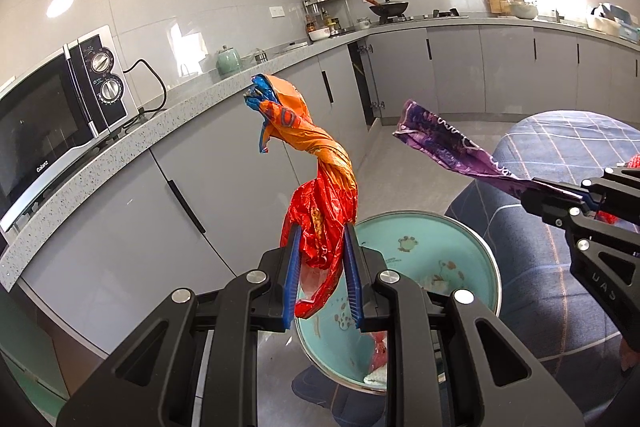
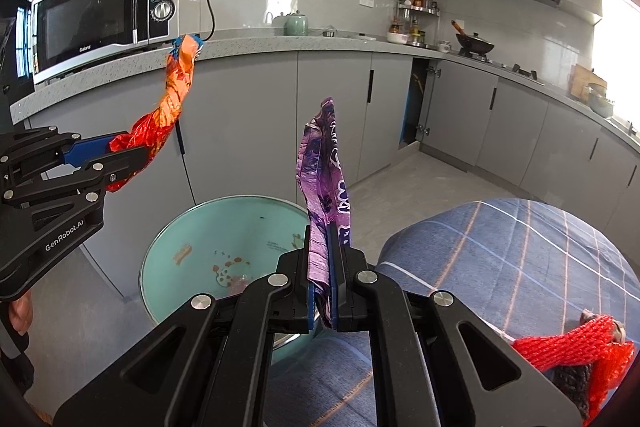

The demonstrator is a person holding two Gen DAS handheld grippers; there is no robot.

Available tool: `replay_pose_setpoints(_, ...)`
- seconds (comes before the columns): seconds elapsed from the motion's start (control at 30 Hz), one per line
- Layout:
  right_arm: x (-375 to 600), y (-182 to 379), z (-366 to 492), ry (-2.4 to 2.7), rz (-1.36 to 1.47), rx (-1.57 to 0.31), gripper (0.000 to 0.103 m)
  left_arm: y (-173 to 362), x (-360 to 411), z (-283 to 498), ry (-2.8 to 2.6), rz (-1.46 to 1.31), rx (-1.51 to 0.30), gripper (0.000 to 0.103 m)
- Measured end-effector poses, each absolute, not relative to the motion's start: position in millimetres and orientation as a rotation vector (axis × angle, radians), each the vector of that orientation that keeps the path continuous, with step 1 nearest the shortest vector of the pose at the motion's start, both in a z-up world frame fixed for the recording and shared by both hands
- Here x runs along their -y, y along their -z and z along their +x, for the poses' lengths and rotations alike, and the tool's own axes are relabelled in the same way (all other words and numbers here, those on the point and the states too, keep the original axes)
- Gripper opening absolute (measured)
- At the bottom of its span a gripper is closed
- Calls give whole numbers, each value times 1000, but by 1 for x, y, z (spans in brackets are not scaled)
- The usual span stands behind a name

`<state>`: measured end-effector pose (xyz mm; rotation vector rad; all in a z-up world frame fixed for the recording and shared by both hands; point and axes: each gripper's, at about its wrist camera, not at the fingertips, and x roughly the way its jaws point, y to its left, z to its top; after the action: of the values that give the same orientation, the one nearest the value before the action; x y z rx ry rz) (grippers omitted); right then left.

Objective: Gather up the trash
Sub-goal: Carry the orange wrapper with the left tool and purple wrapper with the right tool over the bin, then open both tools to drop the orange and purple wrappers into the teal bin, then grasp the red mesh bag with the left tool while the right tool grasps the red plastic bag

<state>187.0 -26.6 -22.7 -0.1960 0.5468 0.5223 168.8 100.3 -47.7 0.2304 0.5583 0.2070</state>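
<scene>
1. Grey kitchen cabinets [image 2: 332,99] ran under a speckled counter [image 1: 120,143]; a microwave [image 2: 108,15] stood on it at the left, a wok [image 1: 389,7] on the stove farther along.
2. Below my tongs stood a pale green bin [image 2: 224,227] with cartoon prints inside and a few scraps at its bottom.
3. My left gripper [image 1: 322,267] was clamped on a twisted orange and red wrapper [image 1: 320,167], its blue pads narrow and pressing the crumpled lower end; the rest rose upright above the bin's near rim.
4. My right gripper [image 2: 324,291] was nearly shut on a purple wrapper [image 2: 326,163], which stood upright between the pads, over the bin's right edge.
5. Right of the bin lay a blue checked cushion [image 2: 520,259], with a piece of red netting [image 2: 568,347] on it.
</scene>
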Motion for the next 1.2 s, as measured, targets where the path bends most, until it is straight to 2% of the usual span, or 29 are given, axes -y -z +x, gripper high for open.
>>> replay_pose_setpoints(0.13, 21, 28, 189, -537, -212, -564, 7, 48, -100, 170, -207, 228, -562, 25)
replay_pose_setpoints(0.17, 21, 29, 188, -538, -215, -561, 11, 48, -100, 171, -203, 228, -566, 26)
replay_pose_setpoints(0.23, 21, 32, 189, -543, -219, -565, 29, 50, -99, 172, -198, 233, -571, 32)
replay_pose_setpoints(0.27, 21, 33, 189, -541, -216, -567, 34, 51, -99, 172, -197, 236, -572, 34)
replay_pose_setpoints(0.37, 23, 35, 190, -530, -209, -575, 39, 54, -97, 172, -198, 243, -575, 43)
replay_pose_setpoints(0.43, 25, 36, 190, -526, -205, -577, 39, 55, -98, 172, -201, 244, -575, 48)
replay_pose_setpoints(0.57, 31, 35, 189, -514, -198, -578, 43, 55, -97, 171, -205, 241, -575, 50)
replay_pose_setpoints(0.63, 34, 35, 188, -509, -194, -575, 46, 55, -97, 172, -205, 242, -574, 56)
replay_pose_setpoints(0.77, 37, 35, 185, -499, -193, -575, 48, 54, -96, 171, -205, 241, -570, 58)
replay_pose_setpoints(0.9, 43, 35, 183, -484, -191, -574, 49, 54, -94, 170, -208, 238, -563, 65)
replay_pose_setpoints(1.1, 56, 33, 179, -458, -176, -570, 51, 57, -88, 170, -194, 243, -565, 67)
replay_pose_setpoints(1.2, 65, 30, 173, -436, -175, -561, 54, 58, -83, 169, -187, 237, -560, 71)
